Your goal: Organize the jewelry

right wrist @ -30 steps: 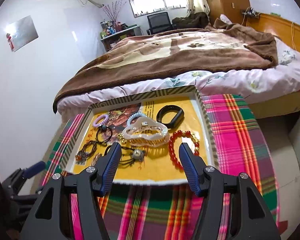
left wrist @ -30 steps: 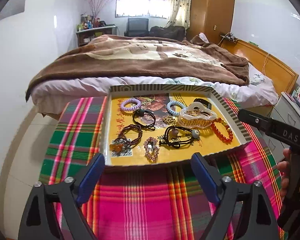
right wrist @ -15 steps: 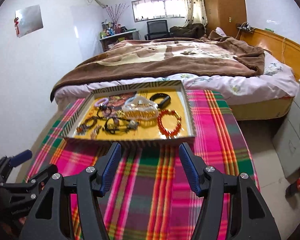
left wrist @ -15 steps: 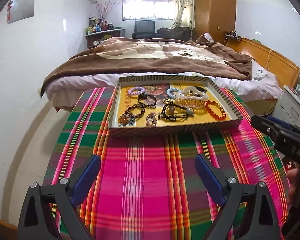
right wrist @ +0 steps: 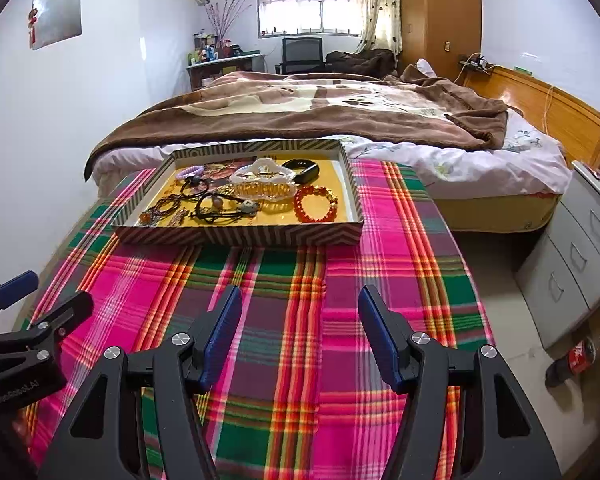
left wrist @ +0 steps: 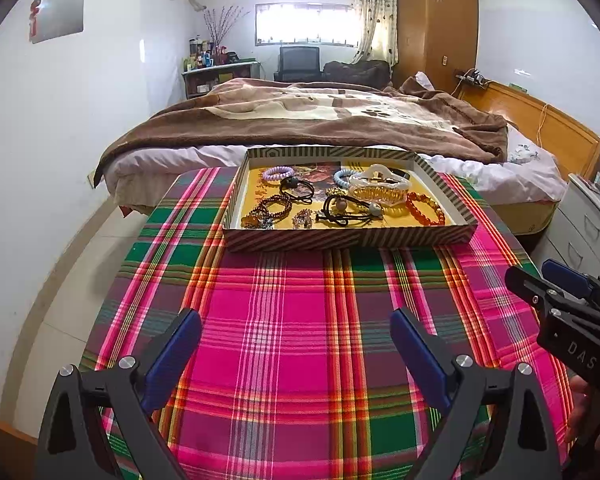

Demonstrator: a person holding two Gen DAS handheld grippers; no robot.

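A striped shallow tray (left wrist: 340, 238) with a yellow floor sits at the far end of the plaid-covered table (left wrist: 292, 340); it also shows in the right wrist view (right wrist: 240, 236). It holds a pale hair claw (left wrist: 376, 190), a red bead bracelet (left wrist: 426, 208), a purple coil tie (left wrist: 277, 173), black hair ties (left wrist: 342, 210), a dark bead bracelet (left wrist: 274, 206) and a black band (right wrist: 302, 168). My left gripper (left wrist: 296, 340) is open and empty, well short of the tray. My right gripper (right wrist: 300, 320) is open and empty, also short of the tray.
A bed with a brown blanket (left wrist: 320, 120) stands just behind the table. Grey drawers (right wrist: 580, 248) and a cola bottle (right wrist: 576, 358) on the floor are to the right. A white wall (left wrist: 40, 160) is to the left. The other gripper shows at each view's edge.
Both grippers have drawn back from the tray toward the near end of the table. The tray now looks farther away. Both stay open and empty.
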